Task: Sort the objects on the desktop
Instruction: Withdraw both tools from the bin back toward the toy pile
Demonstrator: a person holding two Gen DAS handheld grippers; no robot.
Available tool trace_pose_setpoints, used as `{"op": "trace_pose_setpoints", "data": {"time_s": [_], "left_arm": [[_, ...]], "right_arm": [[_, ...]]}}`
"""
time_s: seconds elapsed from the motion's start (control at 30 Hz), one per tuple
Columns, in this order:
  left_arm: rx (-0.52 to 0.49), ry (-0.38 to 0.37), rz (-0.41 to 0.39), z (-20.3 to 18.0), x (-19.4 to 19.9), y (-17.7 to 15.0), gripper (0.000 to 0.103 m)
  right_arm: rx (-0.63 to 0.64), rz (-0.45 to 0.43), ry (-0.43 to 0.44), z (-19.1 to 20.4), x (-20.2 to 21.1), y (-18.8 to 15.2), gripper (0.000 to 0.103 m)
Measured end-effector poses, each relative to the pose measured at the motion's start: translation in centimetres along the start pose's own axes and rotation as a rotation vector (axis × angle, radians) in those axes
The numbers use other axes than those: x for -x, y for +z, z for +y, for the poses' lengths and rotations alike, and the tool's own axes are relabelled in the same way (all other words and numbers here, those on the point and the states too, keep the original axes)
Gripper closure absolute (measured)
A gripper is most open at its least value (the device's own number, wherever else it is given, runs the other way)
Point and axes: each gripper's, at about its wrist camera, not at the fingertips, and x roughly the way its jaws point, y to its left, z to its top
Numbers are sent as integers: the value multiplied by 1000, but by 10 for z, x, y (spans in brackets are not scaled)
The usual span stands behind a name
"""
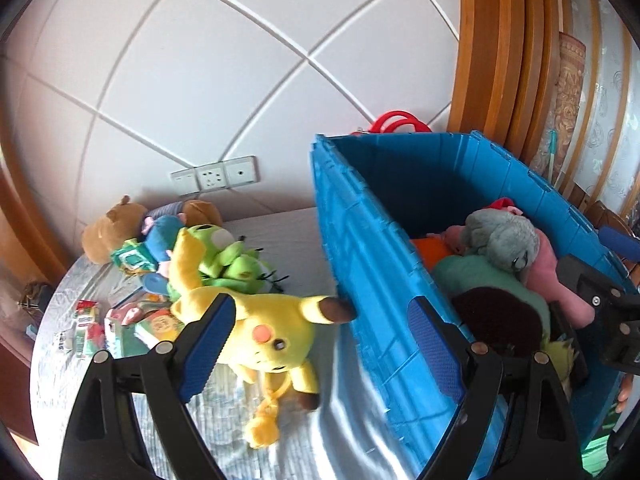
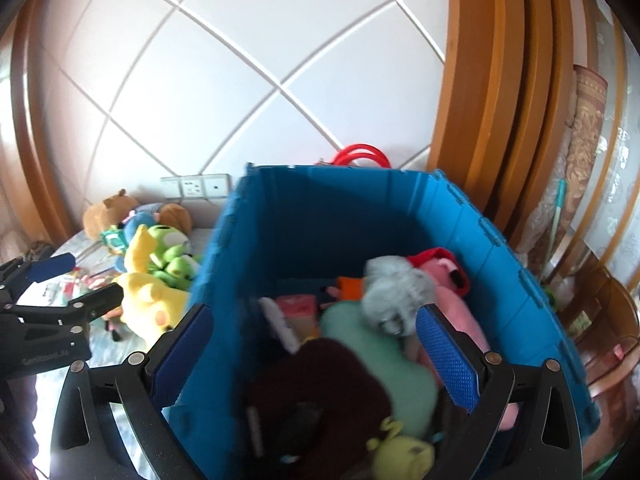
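Blue ribbed plastic, the tall storage crate (image 1: pixel 372 264) is the biggest thing present and the biggest hazard: its near wall stands between the pads of the left tongs (image 1: pixel 320 344), which are spread wide and hold nothing. Closing or pushing ahead from here would likely catch that wall and shove the crate across the pale patterned tabletop (image 1: pixel 72 360).

Next in size, the yellow plush Pikachu (image 1: pixel 264 332) lies just ahead of the left tongs, against their left pad, one brown-tipped ear touching the crate's side. A grab low on the soft body could slip, or drag the ear along the wall.

Beyond it, further ahead and to the left of the tongs, green frog plushes (image 1: pixel 224 260), a brown bear plush (image 1: pixel 116 224) and small packets (image 1: pixel 86 328) sit crowded together; pulling one may spill its neighbours.

The right tongs (image 2: pixel 312 356) hover empty and wide open above the crate's heaped soft toys (image 2: pixel 376 360); descending might snag one.
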Motion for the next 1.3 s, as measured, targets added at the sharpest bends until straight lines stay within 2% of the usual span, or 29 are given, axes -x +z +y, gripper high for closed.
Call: {"op": "trace_pose_setpoints", "data": {"time_s": [0.2,0.4,0.63,0.8,1.03,1.13,1.3], "left_arm": [[6,17,47,40,-3,-39,15],[40,74,72,107,4,-81,15],[90,140,141,191,0,-130,15],[149,195,193,239,-6,-161,15],[275,262,256,293,-16,-190,15],[310,303,268,311,-19,-197,15],[337,309,290,337,-27,-201,15]], "right_arm": [[19,15,34,57,5,-15,0],[20,28,56,119,1,-28,0],[32,37,101,197,-16,-47,0],[65,116,166,244,-48,-61,0],[176,232,285,303,-104,-79,0],[197,255,321,320,-120,-81,0],[219,295,342,353,-141,-84,0]]}}
